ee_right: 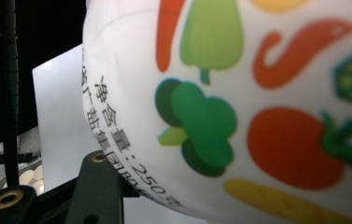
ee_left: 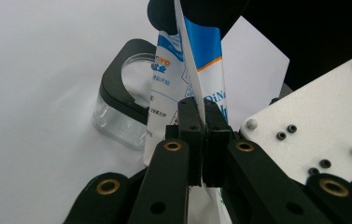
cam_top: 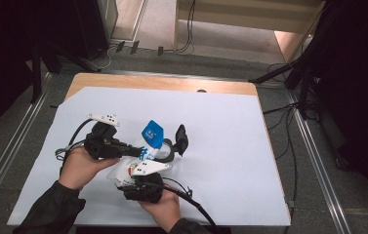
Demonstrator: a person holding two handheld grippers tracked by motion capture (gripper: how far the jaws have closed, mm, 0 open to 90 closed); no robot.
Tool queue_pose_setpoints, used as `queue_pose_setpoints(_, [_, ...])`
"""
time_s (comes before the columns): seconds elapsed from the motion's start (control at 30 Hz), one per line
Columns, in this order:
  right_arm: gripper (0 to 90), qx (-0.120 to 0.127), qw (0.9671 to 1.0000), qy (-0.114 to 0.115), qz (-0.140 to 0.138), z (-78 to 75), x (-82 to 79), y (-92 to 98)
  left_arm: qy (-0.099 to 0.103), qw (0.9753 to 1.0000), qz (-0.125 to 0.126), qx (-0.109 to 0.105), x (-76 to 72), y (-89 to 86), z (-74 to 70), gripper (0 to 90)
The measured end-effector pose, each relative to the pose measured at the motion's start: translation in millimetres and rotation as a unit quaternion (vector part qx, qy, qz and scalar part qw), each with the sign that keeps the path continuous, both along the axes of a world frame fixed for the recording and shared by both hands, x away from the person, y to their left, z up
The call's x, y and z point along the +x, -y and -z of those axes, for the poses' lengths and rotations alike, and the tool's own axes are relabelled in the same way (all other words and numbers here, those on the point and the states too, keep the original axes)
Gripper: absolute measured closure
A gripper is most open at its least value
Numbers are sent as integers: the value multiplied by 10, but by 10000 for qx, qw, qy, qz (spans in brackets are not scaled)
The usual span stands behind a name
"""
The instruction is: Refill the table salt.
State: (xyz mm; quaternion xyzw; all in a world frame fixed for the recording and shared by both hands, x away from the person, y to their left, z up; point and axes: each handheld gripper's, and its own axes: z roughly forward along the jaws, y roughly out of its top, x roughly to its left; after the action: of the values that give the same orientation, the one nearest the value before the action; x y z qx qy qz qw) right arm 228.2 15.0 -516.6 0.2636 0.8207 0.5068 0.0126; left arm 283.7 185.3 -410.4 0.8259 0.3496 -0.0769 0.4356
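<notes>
A white pouch with a blue top (cam_top: 153, 133) hangs tilted over the white sheet between both hands. My left gripper (cam_top: 139, 152) is shut on the pouch's thin side edge, and the left gripper view shows that edge pinched between the pads (ee_left: 205, 133). My right gripper (cam_top: 135, 181) holds the pouch's lower end from the near side. The pouch's vegetable print (ee_right: 239, 93) bulges right against its camera and hides the fingertips. Just beyond the pouch stands a clear glass jar (cam_top: 165, 152) with its black hinged lid (cam_top: 181, 138) swung up and open.
A white sheet (cam_top: 230, 161) covers most of the wooden table (cam_top: 172, 84). Cables trail from both grippers toward the near edge. Dark stands and floor rails flank the table on both sides.
</notes>
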Motion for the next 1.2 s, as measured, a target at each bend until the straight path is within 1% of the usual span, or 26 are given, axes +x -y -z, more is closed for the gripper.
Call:
queue_pose_setpoints(0.1, [526,20,10000,-26,15,-3,-9,8,-35,10000,37,4,0,-10,13,890])
queue_pose_setpoints(0.17, [531,68,10000,-32,17,2,-11,16,-10,10000,-8,21,-9,-12,12,880])
queue_pose_setpoints(0.23, [534,85,9999,-43,34,1,-9,21,-11,10000,1,46,-12,-29,7,870])
queue_pose_setpoints(0.27, [536,85,9999,-53,40,-2,-10,25,-14,10000,14,29,-13,-35,6,869])
queue_pose_setpoints(0.3, [536,80,10000,-29,44,-4,-10,29,-63,10000,42,3,-14,-44,3,862])
queue_pose_setpoints(0.33, [537,87,10000,-15,42,-6,-12,30,-46,10000,23,8,-17,-51,-4,860])
queue_pose_setpoints(0.4, [537,92,10000,-21,33,-9,-7,33,-8,9999,-25,109,-25,-50,-26,889])
queue_pose_setpoints(0.43, [537,97,9999,-28,28,-12,-5,30,37,9999,-66,134,-34,-33,-39,900])
queue_pose_setpoints(0.47, [537,97,9999,-28,28,-12,-5,30,37,9999,-66,134,-34,-33,-39,900])
queue_pose_setpoints(0.5, [536,103,9999,-56,3,-12,-4,28,70,9997,-89,195,-40,-17,-48,900])
queue_pose_setpoints(0.53, [533,107,9999,-130,-25,-17,-1,25,78,9997,-107,214,-44,-8,-54,900])
queue_pose_setpoints(0.57, [524,116,9998,-142,-38,-17,-1,24,104,9996,-109,223,-44,-1,-59,900])
queue_pose_setpoints(0.63, [507,114,9998,-167,-62,-18,1,22,87,9996,-156,223,-43,14,-62,900])
queue_pose_setpoints(0.67, [494,108,9998,-153,-73,-18,0,18,98,9995,-156,262,-41,21,-61,900])
queue_pose_setpoints(0.73, [485,48,9998,-203,-71,-19,1,7,90,9993,-188,296,-38,32,-56,900])
queue_pose_setpoints(0.83, [502,11,9998,-198,-3,-11,7,3,45,9994,-215,285,-28,54,-44,900])
queue_pose_setpoints(0.93, [526,37,9995,-304,-3,-8,18,7,64,9994,-172,291,-24,75,-36,900])
queue_pose_setpoints(1.0, [536,140,9992,-362,-18,-10,9,7,77,9994,-150,286,-25,75,-36,900])
queue_pose_setpoints(1.03, [536,140,9992,-362,-18,-10,9,7,77,9994,-150,286,-25,75,-36,900])
queue_pose_setpoints(1.07, [537,166,9991,-378,-19,-12,6,5,99,9995,-157,252,-30,71,-38,900])
queue_pose_setpoints(1.1, [538,248,9987,-435,-20,-22,2,8,107,9996,-143,202,-32,64,-44,893])
queue_pose_setpoints(1.13, [539,280,9987,-419,-19,-27,2,11,92,9998,-135,146,-32,60,-45,887])
queue_pose_setpoints(1.17, [539,280,9987,-419,-19,-27,2,11,92,9998,-135,146,-32,60,-45,879])
queue_pose_setpoints(1.2, [542,378,9982,-468,-1,-41,6,22,89,9998,-136,105,-27,59,-43,869])
